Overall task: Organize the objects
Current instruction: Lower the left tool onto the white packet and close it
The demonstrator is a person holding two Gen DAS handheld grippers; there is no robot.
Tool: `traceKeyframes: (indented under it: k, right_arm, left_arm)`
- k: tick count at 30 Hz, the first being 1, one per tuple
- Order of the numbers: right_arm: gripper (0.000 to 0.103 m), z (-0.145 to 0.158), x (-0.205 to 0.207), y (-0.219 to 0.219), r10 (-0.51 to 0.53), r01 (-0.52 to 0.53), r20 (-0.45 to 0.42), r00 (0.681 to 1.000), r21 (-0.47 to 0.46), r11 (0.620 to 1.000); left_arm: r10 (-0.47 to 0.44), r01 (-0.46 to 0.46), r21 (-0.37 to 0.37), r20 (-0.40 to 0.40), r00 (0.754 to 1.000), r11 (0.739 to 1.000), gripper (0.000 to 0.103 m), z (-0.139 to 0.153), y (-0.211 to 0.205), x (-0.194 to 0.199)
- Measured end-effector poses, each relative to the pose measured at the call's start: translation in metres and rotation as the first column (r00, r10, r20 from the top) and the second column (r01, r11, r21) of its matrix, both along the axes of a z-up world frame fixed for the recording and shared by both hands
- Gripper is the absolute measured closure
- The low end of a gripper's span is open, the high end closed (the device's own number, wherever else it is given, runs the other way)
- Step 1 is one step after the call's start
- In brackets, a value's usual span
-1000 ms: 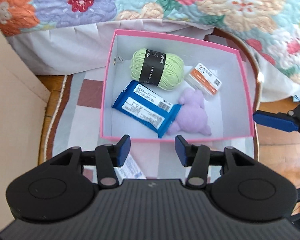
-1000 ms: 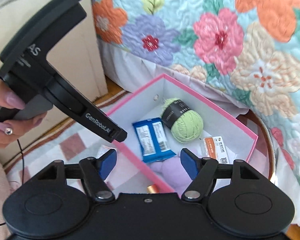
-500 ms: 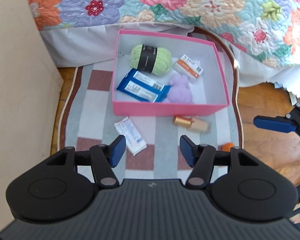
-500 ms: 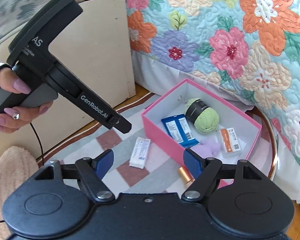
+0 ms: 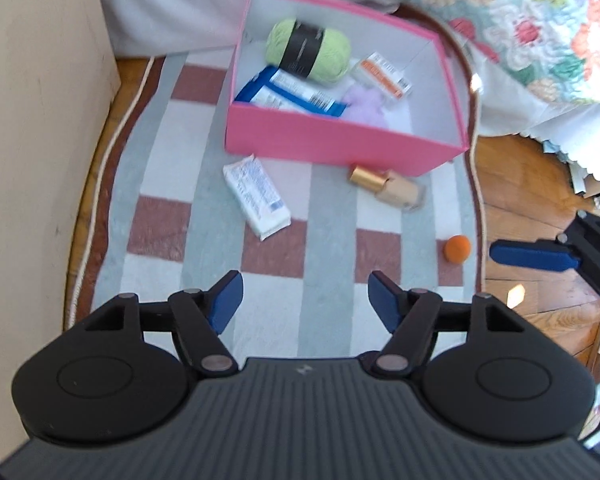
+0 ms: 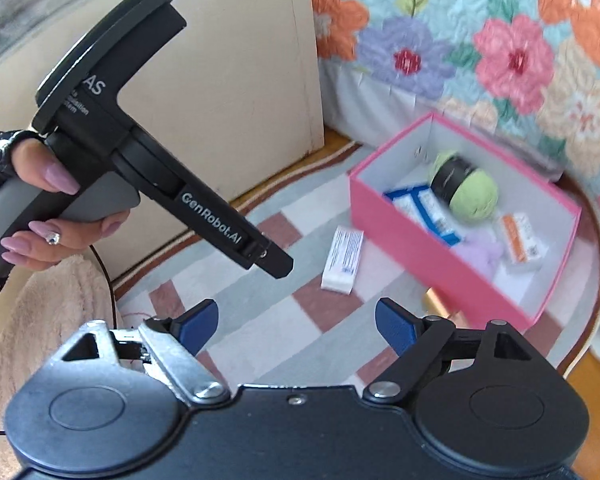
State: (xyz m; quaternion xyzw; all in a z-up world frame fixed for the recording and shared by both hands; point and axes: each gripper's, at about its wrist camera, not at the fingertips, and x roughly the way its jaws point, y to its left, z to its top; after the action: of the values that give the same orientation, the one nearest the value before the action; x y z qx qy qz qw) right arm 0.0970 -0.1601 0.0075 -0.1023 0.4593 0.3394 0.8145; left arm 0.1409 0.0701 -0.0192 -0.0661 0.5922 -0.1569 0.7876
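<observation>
Left wrist view: the left gripper (image 5: 305,298) hangs over the checked rug (image 5: 332,280), its jaws apart and just opened wider, nothing between them. Labels in the pink box (image 5: 340,140) are too blurred to read. A white packet (image 5: 257,196), a gold-capped bottle (image 5: 388,187) and an orange ball (image 5: 457,248) lie outside the box.

Right wrist view: the right gripper (image 6: 296,326), jaws just widened and empty, hides most of the bottle. "GenRobot.AI" reads on the left gripper's body. Green yarn (image 6: 466,190) sits inside the box.
</observation>
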Motion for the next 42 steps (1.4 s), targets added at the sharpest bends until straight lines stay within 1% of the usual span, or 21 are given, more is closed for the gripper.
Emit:
traceKeyframes:
  k: [2,3,5,7,10,12,14,17,18,20,22,25,27,28,30,31,32,34,36,39,42]
  right_arm:
    - [0.014,-0.017,-0.001,0.002,-0.004,0.004,-0.004,1.000,0.003,1.000]
    - [0.014,-0.026,0.000,0.004,-0.002,0.002,0.004,1.000,-0.001,1.000]
    - [0.014,-0.041,0.004,0.009,-0.021,0.022,0.051,0.998,-0.023,1.000]
    - [0.014,-0.053,0.012,0.012,-0.032,0.034,0.093,0.995,-0.021,0.999]
    - [0.014,-0.071,0.028,0.017,-0.034,0.035,0.105,0.994,-0.007,0.999]
    - [0.014,-0.084,0.038,0.022,-0.035,0.034,0.111,0.993,0.005,0.999]
    - [0.014,-0.097,0.047,0.029,-0.050,0.053,0.141,0.989,-0.012,0.999]
    - [0.014,-0.116,0.056,0.042,-0.078,0.089,0.190,0.979,-0.052,0.995]
    - [0.014,-0.122,0.058,0.045,-0.072,0.086,0.198,0.977,-0.064,0.994]
    - [0.015,-0.137,0.066,0.052,-0.058,0.071,0.175,0.983,-0.068,0.995]
    - [0.015,-0.150,0.073,0.057,-0.070,0.080,0.144,0.987,-0.065,0.995]
    - [0.022,-0.167,0.081,0.063,-0.096,0.106,0.125,0.987,-0.076,0.991]
    - [0.033,-0.177,0.086,0.067,-0.123,0.132,0.104,0.987,-0.084,0.988]
    - [0.035,-0.180,0.089,0.068,-0.137,0.146,0.100,0.985,-0.092,0.985]
    - [0.045,-0.186,0.091,0.069,-0.158,0.165,0.088,0.984,-0.088,0.982]
    - [0.048,-0.188,0.092,0.068,-0.165,0.171,0.070,0.984,-0.079,0.982]
    - [0.057,-0.190,0.093,0.068,-0.172,0.175,0.051,0.984,-0.072,0.982]
    - [0.058,-0.190,0.090,0.070,-0.185,0.188,0.052,0.981,-0.069,0.980]
    - [0.058,-0.189,0.086,0.070,-0.204,0.207,0.048,0.978,-0.064,0.976]
    - [0.058,-0.188,0.078,0.067,-0.253,0.254,0.034,0.967,-0.056,0.965]
    - [0.058,-0.186,0.070,0.061,-0.289,0.289,0.009,0.957,-0.039,0.956]
  left_arm:
    - [0.011,-0.011,0.007,0.013,1.000,1.000,0.034,-0.016,0.002,0.001]
    - [0.030,-0.030,0.010,0.034,0.999,1.000,0.034,-0.024,0.003,0.004]
    - [0.076,-0.079,0.033,0.081,0.994,0.996,0.034,-0.040,0.009,0.009]
    - [0.109,-0.111,0.013,0.101,0.989,0.994,0.034,-0.058,0.015,0.017]
    - [0.151,-0.148,-0.040,0.094,0.984,0.988,0.034,-0.084,0.024,0.030]
    - [0.160,-0.154,-0.066,0.103,0.982,0.986,0.036,-0.097,0.027,0.037]
    - [0.161,-0.155,-0.079,0.082,0.984,0.985,0.037,-0.109,0.027,0.044]
    - [0.165,-0.155,-0.110,0.082,0.983,0.982,0.042,-0.125,0.027,0.053]
    - [0.166,-0.156,-0.116,0.088,0.982,0.981,0.047,-0.130,0.028,0.056]
    - [0.176,-0.165,-0.132,0.079,0.981,0.977,0.051,-0.139,0.029,0.061]
    - [0.192,-0.180,-0.151,0.070,0.979,0.972,0.058,-0.145,0.032,0.065]
    - [0.229,-0.216,-0.120,0.101,0.968,0.969,0.060,-0.149,0.034,0.067]
    - [0.243,-0.230,-0.131,0.093,0.965,0.964,0.064,-0.152,0.037,0.068]
    - [0.248,-0.235,-0.143,0.085,0.965,0.961,0.064,-0.154,0.040,0.070]
    - [0.248,-0.234,-0.169,0.071,0.966,0.957,0.068,-0.157,0.041,0.069]
    - [0.245,-0.229,-0.184,0.065,0.967,0.956,0.070,-0.159,0.040,0.069]
    - [0.239,-0.223,-0.198,0.060,0.969,0.954,0.072,-0.160,0.038,0.069]
    - [0.232,-0.214,-0.232,0.054,0.971,0.949,0.078,-0.162,0.034,0.069]
    - [0.231,-0.213,-0.270,0.039,0.972,0.939,0.081,-0.164,0.031,0.067]
    - [0.219,-0.201,-0.268,0.039,0.975,0.942,0.084,-0.162,0.026,0.064]
    - [0.199,-0.184,-0.261,0.034,0.979,0.948,0.085,-0.159,0.020,0.057]
